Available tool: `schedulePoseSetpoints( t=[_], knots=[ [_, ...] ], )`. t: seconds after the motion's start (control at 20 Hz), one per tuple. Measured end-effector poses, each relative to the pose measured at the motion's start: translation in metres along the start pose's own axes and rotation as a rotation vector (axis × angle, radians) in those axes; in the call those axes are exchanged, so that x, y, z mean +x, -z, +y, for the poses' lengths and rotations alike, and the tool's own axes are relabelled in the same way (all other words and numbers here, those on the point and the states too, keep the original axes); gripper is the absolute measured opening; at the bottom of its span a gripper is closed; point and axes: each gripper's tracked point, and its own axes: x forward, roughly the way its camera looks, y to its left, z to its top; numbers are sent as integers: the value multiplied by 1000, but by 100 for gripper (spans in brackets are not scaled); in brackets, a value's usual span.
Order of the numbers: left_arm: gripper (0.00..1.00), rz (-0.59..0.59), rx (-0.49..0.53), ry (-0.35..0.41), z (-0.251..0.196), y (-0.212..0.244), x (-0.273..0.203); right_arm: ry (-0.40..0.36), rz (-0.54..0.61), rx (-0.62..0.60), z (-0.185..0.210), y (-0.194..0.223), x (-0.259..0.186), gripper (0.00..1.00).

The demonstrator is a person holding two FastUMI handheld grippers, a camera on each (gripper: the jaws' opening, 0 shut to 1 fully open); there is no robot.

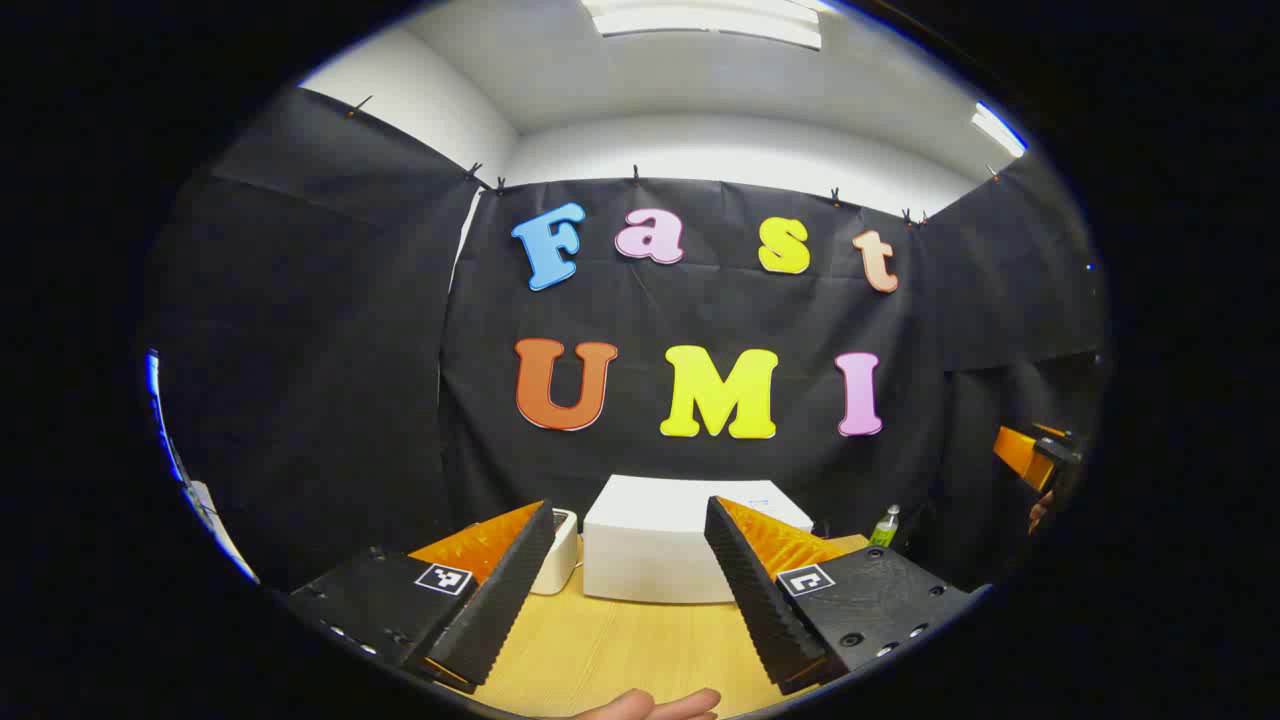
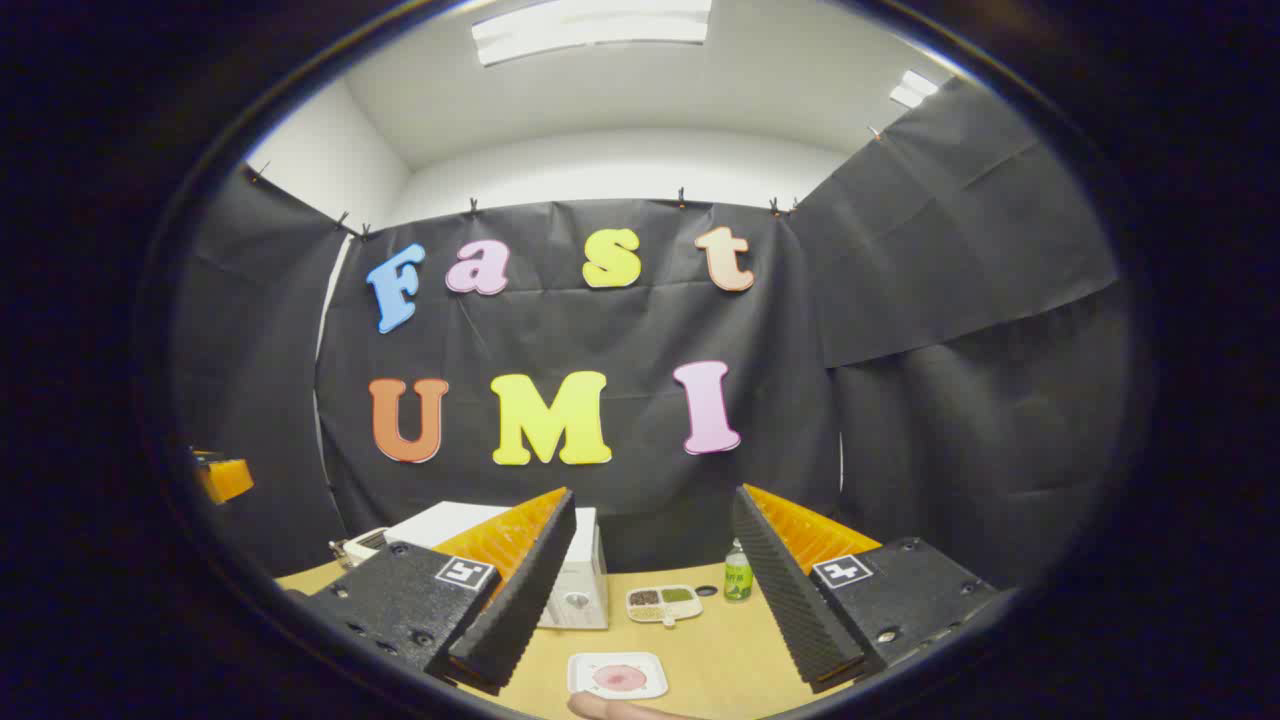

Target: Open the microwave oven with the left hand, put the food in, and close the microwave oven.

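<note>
In the left gripper view, my left gripper (image 1: 628, 590) hangs above a light wooden table (image 1: 600, 650) with its jaws wide apart and nothing between them. Straight ahead, at the back of the table, sits the white box-shaped microwave oven (image 1: 655, 545), door closed. A small white appliance (image 1: 560, 550) stands just beside it on its left, and a green plastic bottle (image 1: 885, 527) stands to its right.

In the right gripper view, my right gripper (image 2: 650, 590) also has its jaws spread wide and empty. The food, a pink round piece on a white square plate (image 2: 618, 676), lies on the table near me, in front of the microwave. A white divided tray (image 2: 663, 602) with dark and green fillings rests farther back, near the bottle.
</note>
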Motion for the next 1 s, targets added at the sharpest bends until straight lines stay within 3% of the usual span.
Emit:
schedulePoseSetpoints(
  t=[0.05, 0.1, 0.15, 0.2, 0.3, 0.35, 0.45, 0.5, 0.55, 0.6, 0.65, 0.7, 0.85, 0.9, 0.95, 1.0],
  knots=[
    [83, -10, 6, 6, 0, -5, -2, -2, -1, 16, -1, -4, -2, 92],
    [83, -7, 21, 1, 3, -6, -4, -7, -1, 24, 1, -8, -6, 100],
    [94, -4, 35, -15, 8, -6, -5, -11, -6, 27, 0, -13, -10, 92],
    [95, 1, 47, -17, 5, -6, -5, -18, -11, 23, 1, -18, -13, 100],
    [95, 21, 57, -2, -2, -1, -4, -30, -16, 9, 1, -24, -18, 100],
    [95, 28, 62, 2, -5, 1, -4, -23, -29, 1, -3, -28, -19, 91],
    [95, 28, 62, 17, -9, -2, -4, 0, -67, -4, -12, -40, -22, 91],
    [95, 20, 58, 21, -11, -6, -4, 0, -67, -10, -13, -40, -24, 100],
    [95, 6, 55, 23, -11, -13, -5, 0, -64, -11, -15, -40, -25, 91],
    [95, -10, 54, 25, -12, -20, -4, 1, -61, -7, -19, -40, -26, 100],
    [95, -25, 51, 25, -12, -25, -5, 2, -61, -6, -22, -42, -25, 92],
    [95, -37, 48, 23, -13, -27, -6, 6, -60, -6, -26, -43, -25, 100],
    [95, -112, 39, 10, -13, -43, -3, -12, -62, 12, -27, -41, -25, 100],
    [95, -130, 44, 10, -16, -45, -2, -21, -57, 13, -27, -39, -26, 91],
    [95, -147, 53, -1, -16, -46, 1, -35, -58, 15, -26, -38, -27, 100],
    [95, -160, 58, -11, -15, -46, 4, -42, -58, 14, -25, -39, -27, 100]
  ],
)
